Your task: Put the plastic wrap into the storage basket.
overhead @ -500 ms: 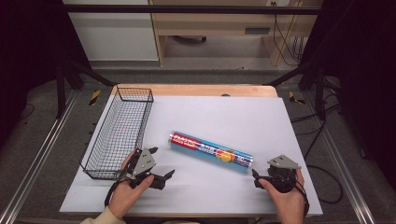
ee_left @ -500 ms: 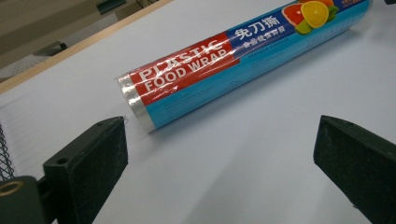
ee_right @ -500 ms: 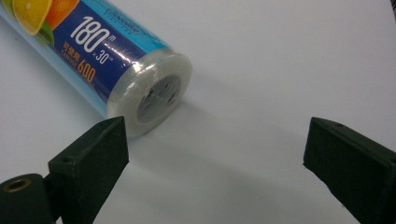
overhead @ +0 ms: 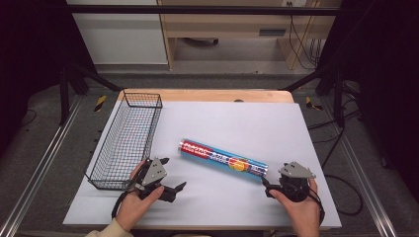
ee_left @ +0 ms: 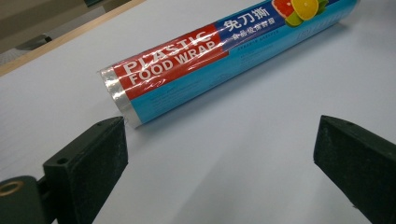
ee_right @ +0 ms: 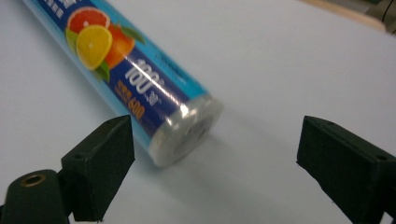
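Table [overhead: 296, 128]: pale white-grey sheet covering the top, a strip of bare wood showing along the far edge. Two things lie directly on the sheet. Black wire basket [overhead: 127, 140], long and narrow, stands along the left edge, running from the far left corner toward the near side. Roll of plastic food wrap [overhead: 223, 158] lies flat on its side near the middle, set diagonally, red-labelled end toward the basket, well apart from it.

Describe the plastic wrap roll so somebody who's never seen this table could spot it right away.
On the white table, right of the black wire basket, a long roll lies slantwise in the middle. It is the only colourful thing: blue wrapper, red "PLASTIC FOOD WRAP" band, citrus picture.
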A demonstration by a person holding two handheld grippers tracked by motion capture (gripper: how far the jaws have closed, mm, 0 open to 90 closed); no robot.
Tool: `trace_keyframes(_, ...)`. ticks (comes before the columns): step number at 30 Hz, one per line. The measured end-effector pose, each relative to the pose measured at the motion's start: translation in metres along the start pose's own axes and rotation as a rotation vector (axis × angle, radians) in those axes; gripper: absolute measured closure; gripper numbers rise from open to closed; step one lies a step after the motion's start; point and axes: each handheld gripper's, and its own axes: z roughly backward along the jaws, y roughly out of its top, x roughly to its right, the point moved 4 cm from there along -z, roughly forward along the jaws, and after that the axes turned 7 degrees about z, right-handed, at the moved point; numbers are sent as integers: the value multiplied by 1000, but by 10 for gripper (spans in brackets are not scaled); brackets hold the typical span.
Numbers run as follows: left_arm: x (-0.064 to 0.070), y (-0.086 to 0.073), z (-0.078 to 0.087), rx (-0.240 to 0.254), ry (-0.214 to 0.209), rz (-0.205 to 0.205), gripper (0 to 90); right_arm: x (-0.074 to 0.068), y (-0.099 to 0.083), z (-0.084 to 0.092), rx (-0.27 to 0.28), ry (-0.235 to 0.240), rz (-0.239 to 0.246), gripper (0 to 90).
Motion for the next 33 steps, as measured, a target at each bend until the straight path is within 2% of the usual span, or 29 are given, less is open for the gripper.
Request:
trace_keyframes(1,0,0,0,0,-4,-1,32,-1,12,1,-10,-2,54,112)
trace_keyframes(3,0,0,1,-1,-4,-1,32,-1,18,2,-8,-3,73,100)
trace_keyframes(4,0,0,1,-1,-1,0,32,-1,29,3,-37,23,84,77)
trace_keyframes(5,0,0,1,0,-3,0,32,-1,29,3,-37,23,84,77)
trace_keyframes(7,0,0,1,0,-7,0,32,-1,42,5,-35,25,134,86)
trace_keyframes(8,0,0,1,-3,-9,-5,33,1,54,7,-54,-1,181,94)
trace_keyframes(10,0,-1,1,-6,-12,-6,33,4,65,10,-61,-25,232,98)
trace_keyframes(13,0,-1,0,-7,-12,-7,33,7,74,12,-62,-2,233,92)
trace_keyframes(14,0,-1,0,-8,-13,-6,34,9,81,12,-60,15,250,104)
trace_keyframes(15,0,-1,0,-8,-13,-6,34,9,81,12,-60,15,250,104)
trace_keyframes(18,0,-1,0,-14,-18,-6,34,6,87,9,-78,32,303,125)
trace_keyframes(20,1,-2,-1,-19,-22,-11,33,3,87,0,-112,82,320,136)
trace_keyframes(21,1,-2,-1,-19,-22,-11,34,3,87,0,-112,82,320,136)
trace_keyframes(22,1,-2,-1,-19,-24,-12,34,2,85,-7,-142,112,336,136)
trace_keyframes(25,1,-2,-1,-21,-25,-13,34,1,83,-14,-165,135,345,132)
trace_keyframes(26,1,-2,-1,-22,-25,-14,34,0,82,-19,-181,160,346,133)
trace_keyframes(27,1,-2,-1,-23,-24,-14,34,0,82,-19,-181,160,346,133)
trace_keyframes(28,0,-2,-1,-29,-24,-15,34,-3,81,-24,-195,191,364,128)
trace_keyframes(29,0,-2,-1,-29,-24,-15,34,-5,81,-26,-200,202,373,127)
trace_keyframes(32,-1,-3,-2,-37,-14,-13,35,-8,82,-30,-206,215,390,125)
trace_keyframes(33,-1,-3,-1,-40,-11,-11,37,-11,83,-32,-196,210,424,140)
